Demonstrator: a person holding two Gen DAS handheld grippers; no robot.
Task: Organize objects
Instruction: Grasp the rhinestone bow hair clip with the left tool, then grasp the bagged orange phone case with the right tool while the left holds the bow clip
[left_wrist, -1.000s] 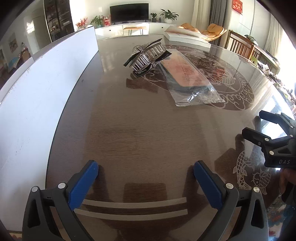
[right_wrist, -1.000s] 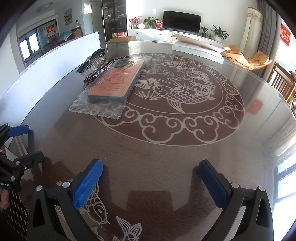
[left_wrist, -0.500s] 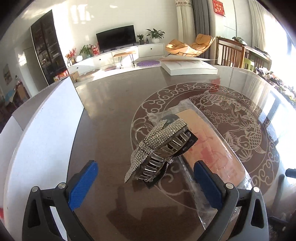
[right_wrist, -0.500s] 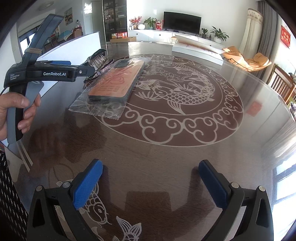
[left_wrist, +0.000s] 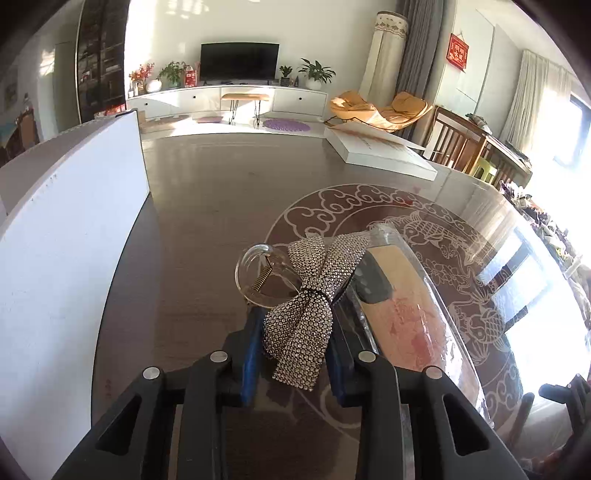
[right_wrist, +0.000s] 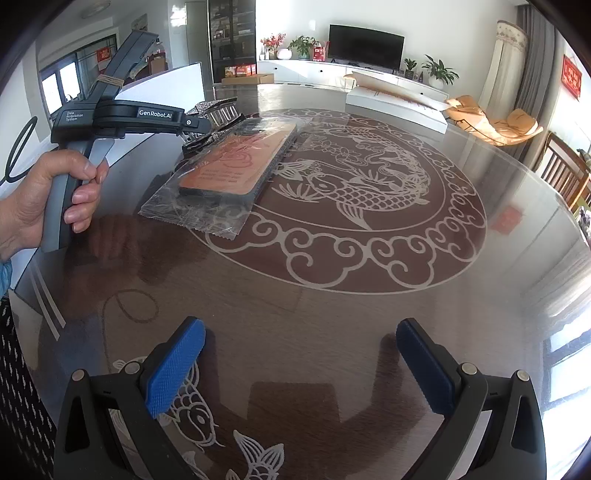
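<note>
a rhinestone bow hair clip (left_wrist: 310, 306) sits on the glass table (left_wrist: 207, 229), clamped between the left gripper (left_wrist: 293, 354) pads after its jaws closed in. a bagged phone case (left_wrist: 402, 310) lies at its three o'clock. the right gripper (right_wrist: 299, 363) hovers with jaws apart.

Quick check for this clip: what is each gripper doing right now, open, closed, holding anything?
Left gripper: jaws have just been closing, now clamped on the rhinestone bow hair clip.
Right gripper: open, nothing between its jaws.
</note>
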